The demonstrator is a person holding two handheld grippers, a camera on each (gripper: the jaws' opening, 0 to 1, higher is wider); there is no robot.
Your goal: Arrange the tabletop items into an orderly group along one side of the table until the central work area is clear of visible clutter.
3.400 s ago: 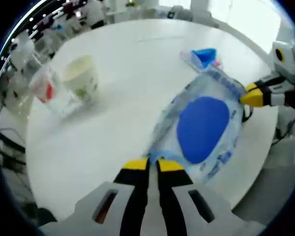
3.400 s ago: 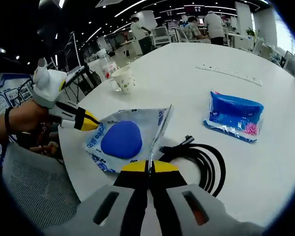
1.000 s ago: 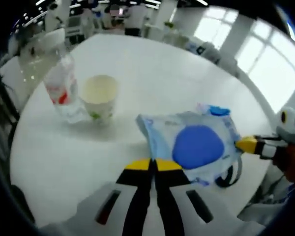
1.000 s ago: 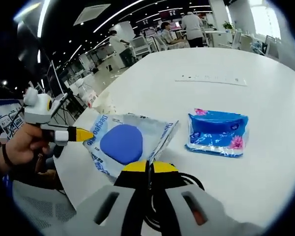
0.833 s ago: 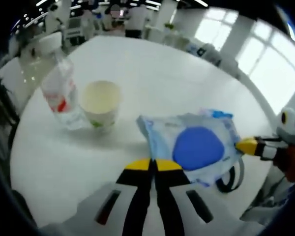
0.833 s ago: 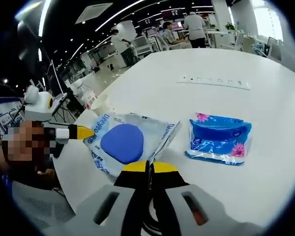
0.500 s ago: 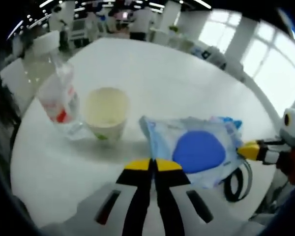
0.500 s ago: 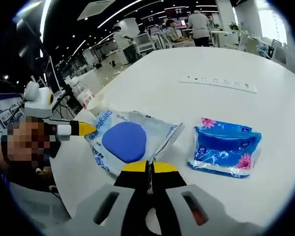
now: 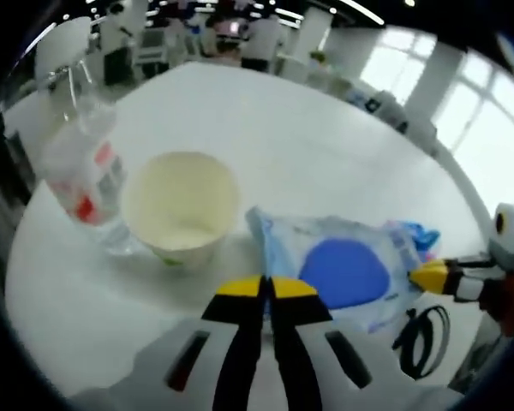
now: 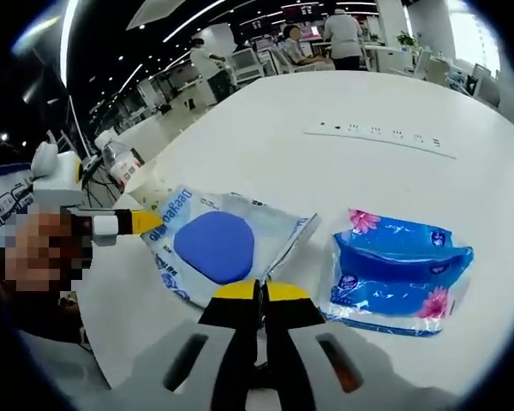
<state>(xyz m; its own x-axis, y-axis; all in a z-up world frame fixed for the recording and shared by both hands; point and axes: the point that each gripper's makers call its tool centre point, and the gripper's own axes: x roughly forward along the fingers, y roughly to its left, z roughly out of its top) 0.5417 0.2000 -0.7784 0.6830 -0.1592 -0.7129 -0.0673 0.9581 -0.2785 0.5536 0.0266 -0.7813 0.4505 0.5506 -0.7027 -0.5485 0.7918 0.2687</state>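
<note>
Blue-lidded and soft, the wipes pack [image 9: 341, 270] hangs between your two grippers: your left gripper [image 9: 266, 287] has its jaws pressed together on the pack's near edge, and your right gripper [image 10: 259, 291] pinches the opposite edge with its jaws closed just as tightly. In the left gripper view the pack sits just right of the paper cup [image 9: 182, 205], near touching it, with the bottle [image 9: 79, 168] on the cup's far side. In the right gripper view the tissue pack [image 10: 397, 271] lies just beside the wipes, and the power strip [image 10: 379, 139] is well apart, further across the table [image 10: 265, 128]. A black cable [image 9: 423, 340] coils near the table edge, beyond the wipes.

Expect the wipes pack to behave like a limp, slightly heavy pouch: the film is slick and will sag in the middle, and the thin edge seams you hold could slide out if you pull the grippers apart or tilt hard. Keep both ends level and set it down flat next to the cup. The cup looks light and easy to tip, so don't nudge it with the pack. For the tissue pack, take it by a side seam; for the cable, grip across several loops so the coil stays together.
</note>
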